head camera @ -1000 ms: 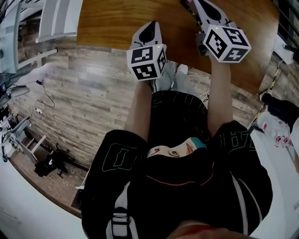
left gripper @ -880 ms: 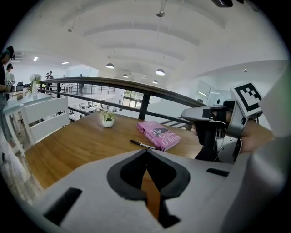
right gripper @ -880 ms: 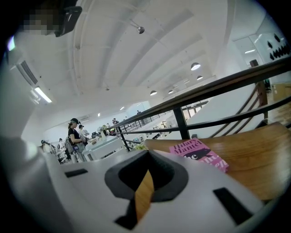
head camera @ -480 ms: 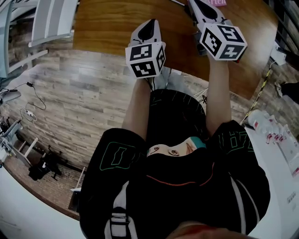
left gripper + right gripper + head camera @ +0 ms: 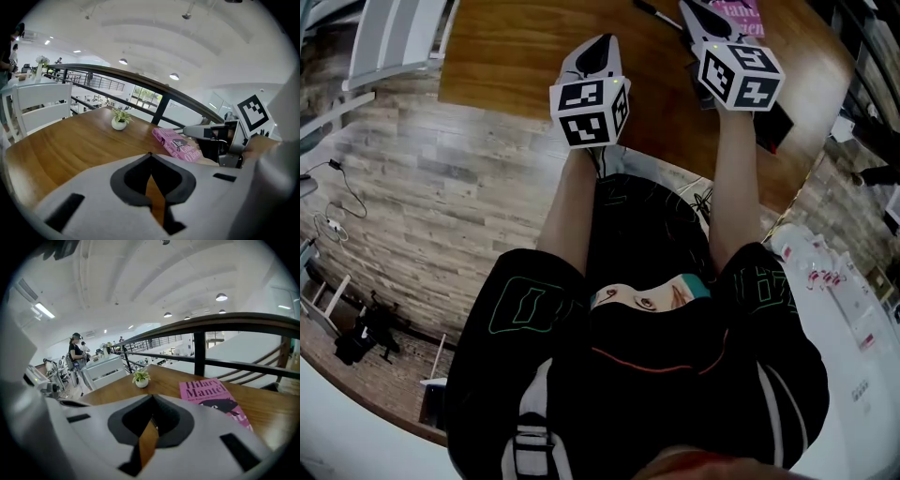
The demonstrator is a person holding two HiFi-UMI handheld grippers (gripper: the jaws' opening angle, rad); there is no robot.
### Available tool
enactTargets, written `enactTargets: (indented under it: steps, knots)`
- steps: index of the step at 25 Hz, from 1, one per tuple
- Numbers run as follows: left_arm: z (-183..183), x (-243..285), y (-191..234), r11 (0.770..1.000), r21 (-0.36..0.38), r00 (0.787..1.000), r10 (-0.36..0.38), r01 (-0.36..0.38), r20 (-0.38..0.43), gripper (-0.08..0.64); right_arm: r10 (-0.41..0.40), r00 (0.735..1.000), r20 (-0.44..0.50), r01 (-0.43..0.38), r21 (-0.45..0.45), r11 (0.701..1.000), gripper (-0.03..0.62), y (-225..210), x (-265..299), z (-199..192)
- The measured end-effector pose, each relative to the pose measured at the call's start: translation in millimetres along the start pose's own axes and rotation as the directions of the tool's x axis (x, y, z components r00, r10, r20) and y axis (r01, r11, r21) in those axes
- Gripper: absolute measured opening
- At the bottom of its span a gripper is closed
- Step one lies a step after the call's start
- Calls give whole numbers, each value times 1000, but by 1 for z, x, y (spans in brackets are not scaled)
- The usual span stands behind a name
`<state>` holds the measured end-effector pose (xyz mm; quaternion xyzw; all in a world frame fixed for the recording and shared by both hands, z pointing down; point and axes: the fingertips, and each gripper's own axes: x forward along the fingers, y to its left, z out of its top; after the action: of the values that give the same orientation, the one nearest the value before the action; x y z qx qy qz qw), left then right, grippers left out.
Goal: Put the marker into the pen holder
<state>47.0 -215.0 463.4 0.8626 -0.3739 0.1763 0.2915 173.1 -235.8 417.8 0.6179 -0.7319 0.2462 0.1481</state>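
Left gripper (image 5: 150, 154) and right gripper (image 5: 152, 397) advanced over tabletop (image 5: 516, 56) toward pink book (image 5: 748, 17) | both fingers clenched, empty | marker (image 5: 654, 11): likely the dark stick just left of pink book; pen holder unseen | risk: unopened fingers nudge marker away

Pink book (image 5: 742, 13): cut off by head view's top edge; near end hidden behind right gripper (image 5: 151, 399). Thin dark stick (image 5: 654, 11) left of book: too small to identify. Dark flat item (image 5: 773, 127) nearside of book: partly hidden.
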Motion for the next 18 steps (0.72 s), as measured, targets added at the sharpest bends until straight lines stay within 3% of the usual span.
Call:
enactTargets:
  steps: [10, 18]
  knots:
    - [2, 24, 18, 994, -109, 1000, -30, 29, -5, 6, 36, 985, -172, -59, -131, 990, 17, 3, 46, -17]
    - [-6, 37, 39, 986, -164, 999, -31, 28, -18, 6, 67, 921, -383, -177, -259, 950, 54, 13, 80, -47]
